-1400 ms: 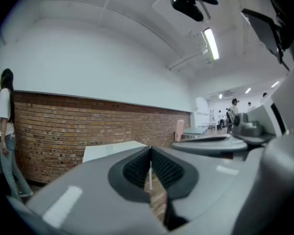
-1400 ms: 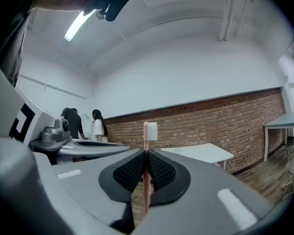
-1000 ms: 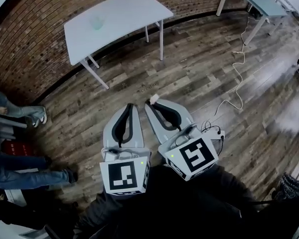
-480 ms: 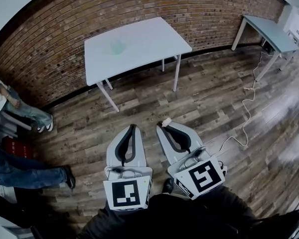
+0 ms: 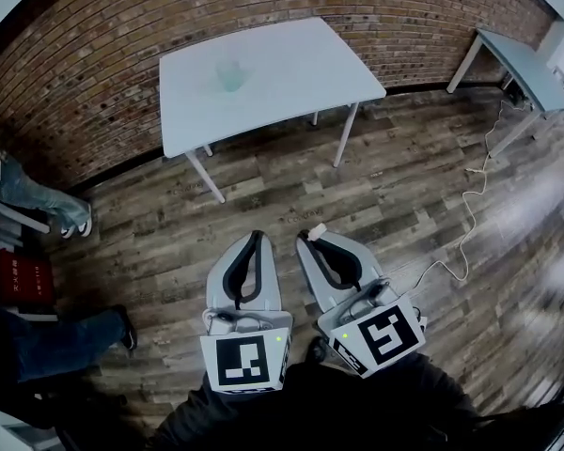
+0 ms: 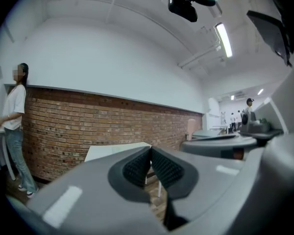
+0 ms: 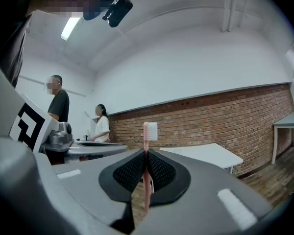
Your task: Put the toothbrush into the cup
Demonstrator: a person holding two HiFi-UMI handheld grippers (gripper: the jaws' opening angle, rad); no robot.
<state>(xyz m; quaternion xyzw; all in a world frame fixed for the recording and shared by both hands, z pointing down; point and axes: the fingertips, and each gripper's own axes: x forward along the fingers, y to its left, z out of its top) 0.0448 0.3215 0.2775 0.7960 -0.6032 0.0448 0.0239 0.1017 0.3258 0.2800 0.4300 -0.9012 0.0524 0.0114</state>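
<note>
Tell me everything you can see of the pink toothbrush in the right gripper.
The pink toothbrush is slim and looks like plastic, with a small head of white bristles that faces right in the right gripper view. It stands upright, clamped by its handle between the shut jaws of the right gripper. The head sticks up above the jaws and the handle's end hangs below them. Nothing else touches it. It is in the air over the wooden floor, short of the white table.

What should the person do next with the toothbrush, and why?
Probably step closer to the table. The right gripper already pinches the toothbrush upright, but the cup stands on that table, far ahead across the floor, likely out of reach.
</note>
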